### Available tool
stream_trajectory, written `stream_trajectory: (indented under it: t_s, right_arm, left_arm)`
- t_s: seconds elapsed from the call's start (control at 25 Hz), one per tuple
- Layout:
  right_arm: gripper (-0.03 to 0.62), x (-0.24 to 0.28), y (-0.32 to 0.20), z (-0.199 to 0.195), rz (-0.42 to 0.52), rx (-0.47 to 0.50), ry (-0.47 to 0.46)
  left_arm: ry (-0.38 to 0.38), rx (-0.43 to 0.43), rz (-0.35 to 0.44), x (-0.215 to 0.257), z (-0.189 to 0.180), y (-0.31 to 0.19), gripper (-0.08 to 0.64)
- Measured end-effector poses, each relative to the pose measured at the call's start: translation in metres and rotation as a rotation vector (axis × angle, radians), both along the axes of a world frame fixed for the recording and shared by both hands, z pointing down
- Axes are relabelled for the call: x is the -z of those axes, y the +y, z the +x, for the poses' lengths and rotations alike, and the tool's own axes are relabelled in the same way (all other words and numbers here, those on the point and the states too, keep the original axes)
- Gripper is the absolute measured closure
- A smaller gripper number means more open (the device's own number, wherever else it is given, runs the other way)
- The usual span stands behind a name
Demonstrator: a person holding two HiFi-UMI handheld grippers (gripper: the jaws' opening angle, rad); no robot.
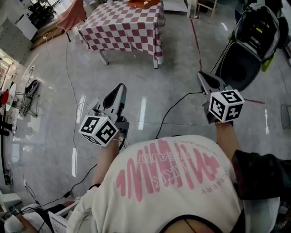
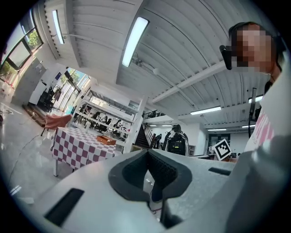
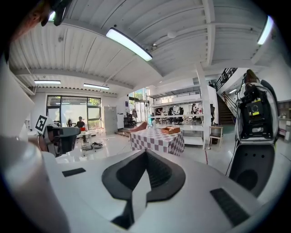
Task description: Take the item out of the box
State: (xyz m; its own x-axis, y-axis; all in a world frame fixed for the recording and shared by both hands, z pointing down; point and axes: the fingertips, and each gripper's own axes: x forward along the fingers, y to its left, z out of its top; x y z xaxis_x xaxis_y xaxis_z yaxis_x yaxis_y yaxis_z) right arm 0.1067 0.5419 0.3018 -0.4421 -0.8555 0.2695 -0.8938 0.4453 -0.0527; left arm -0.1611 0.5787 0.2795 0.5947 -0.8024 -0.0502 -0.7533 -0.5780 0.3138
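Note:
A table with a red-and-white checked cloth (image 1: 122,27) stands far ahead across the floor. On its far edge sits a shallow brown box (image 1: 144,3); what is in it cannot be made out. My left gripper (image 1: 120,86) and right gripper (image 1: 200,75) are held in front of the person's chest, both well short of the table and pointing toward it. In the left gripper view the jaws (image 2: 148,152) are shut on nothing, with table (image 2: 79,145) and box (image 2: 106,140) in the distance. The right gripper's jaws (image 3: 145,151) are likewise shut and empty, and the box (image 3: 170,130) lies straight ahead.
A tall black-and-grey machine (image 1: 254,41) stands at the right, close to my right gripper. Cables (image 1: 72,113) trail over the glossy grey floor. A rack with gear (image 1: 13,100) lines the left edge. Shelving (image 3: 182,111) stands behind the table, and a seated person (image 3: 80,123) is far off.

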Motion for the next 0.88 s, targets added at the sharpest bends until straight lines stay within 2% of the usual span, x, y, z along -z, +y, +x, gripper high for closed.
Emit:
stream_trajectory:
  t_s: [0.12,0.24,0.44,0.64,0.88]
  right_arm:
    - [0.588,-0.006,0.000,-0.010,-0.006,0.010,0.002]
    - [0.588,-0.016,0.002,-0.015,-0.022,0.002,-0.006]
    - [0.588,-0.028,0.002,-0.019,-0.040,-0.015,-0.013]
    - [0.588,-0.037,-0.001,-0.014,-0.064,-0.040,-0.005]
    - [0.588,-0.037,-0.012,-0.018,-0.078,-0.017,0.033]
  left_arm:
    - [0.019,-0.008,-0.011,-0.003,-0.009,0.002,0.552]
    - [0.005,-0.030,0.006,-0.004,-0.012,0.004,0.552]
    - [-0.016,-0.070,0.099,-0.002,-0.014,0.010,0.552]
    - [-0.037,-0.076,0.141,-0.003,-0.013,0.005,0.552]
    - [-0.024,-0.011,0.062,-0.022,-0.019,-0.017,0.552]
